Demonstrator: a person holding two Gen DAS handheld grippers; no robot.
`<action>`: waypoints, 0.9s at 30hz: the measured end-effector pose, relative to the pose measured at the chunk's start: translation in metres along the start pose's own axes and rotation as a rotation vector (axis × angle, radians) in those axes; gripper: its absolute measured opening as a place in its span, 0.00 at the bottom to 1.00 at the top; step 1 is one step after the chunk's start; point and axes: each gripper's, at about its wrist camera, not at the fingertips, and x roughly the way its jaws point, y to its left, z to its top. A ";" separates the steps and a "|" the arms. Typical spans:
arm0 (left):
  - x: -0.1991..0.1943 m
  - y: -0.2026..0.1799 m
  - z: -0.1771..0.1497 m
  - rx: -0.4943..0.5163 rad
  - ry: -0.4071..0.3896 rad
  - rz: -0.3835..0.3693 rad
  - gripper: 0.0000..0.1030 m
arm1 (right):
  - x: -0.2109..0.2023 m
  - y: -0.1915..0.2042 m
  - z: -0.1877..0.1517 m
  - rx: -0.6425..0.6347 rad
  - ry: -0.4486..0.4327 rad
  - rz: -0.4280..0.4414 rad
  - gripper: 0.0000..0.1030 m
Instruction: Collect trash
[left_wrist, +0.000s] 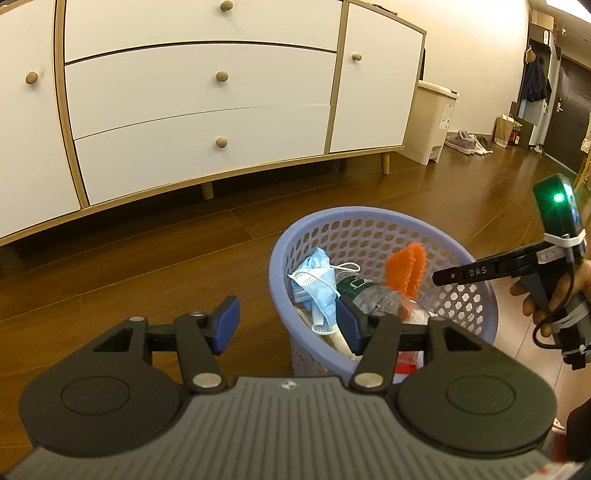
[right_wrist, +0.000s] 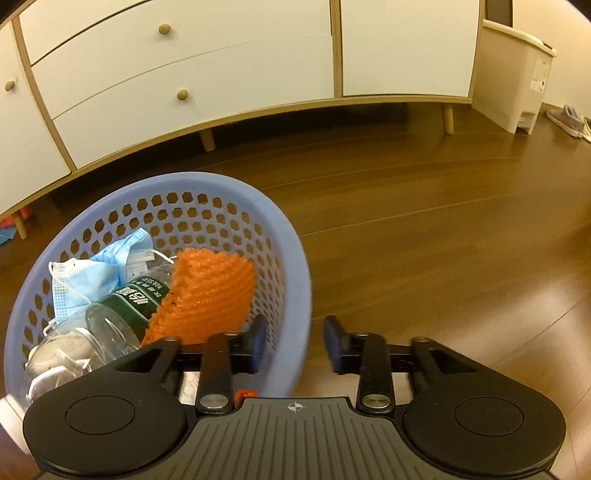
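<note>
A lilac plastic basket (left_wrist: 369, 218) stands on the wooden floor. It holds a blue face mask (left_wrist: 314, 277), a clear bottle with a green label (left_wrist: 373, 295) and an orange foam net (left_wrist: 404, 269) leaning on the bottle. My left gripper (left_wrist: 287, 325) is open and empty at the basket's left rim, its right pad over the rim. A hand holds my right gripper (left_wrist: 441, 277) at the basket's right side, its tip close to the net. In the right wrist view that gripper (right_wrist: 295, 345) is open and straddles the basket wall (right_wrist: 291, 258); the net (right_wrist: 210, 291) lies free ahead of its left finger.
A white sideboard (left_wrist: 199, 122) with wooden knobs and legs runs along the wall behind the basket. A beige pedal bin (left_wrist: 432, 122) stands to its right, with slippers (left_wrist: 465, 142) and a paper bag (left_wrist: 504, 131) beyond. Small red and blue things (right_wrist: 9, 225) lie under the sideboard's left end.
</note>
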 end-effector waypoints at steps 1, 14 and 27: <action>0.001 0.000 0.001 0.002 0.001 -0.001 0.52 | -0.002 -0.003 0.001 0.007 -0.005 0.011 0.40; 0.000 -0.022 0.008 0.017 0.009 0.014 0.66 | -0.041 -0.022 0.004 0.023 -0.035 0.067 0.50; -0.031 -0.059 0.024 0.019 0.017 0.094 0.83 | -0.101 -0.015 -0.011 0.004 -0.043 0.116 0.51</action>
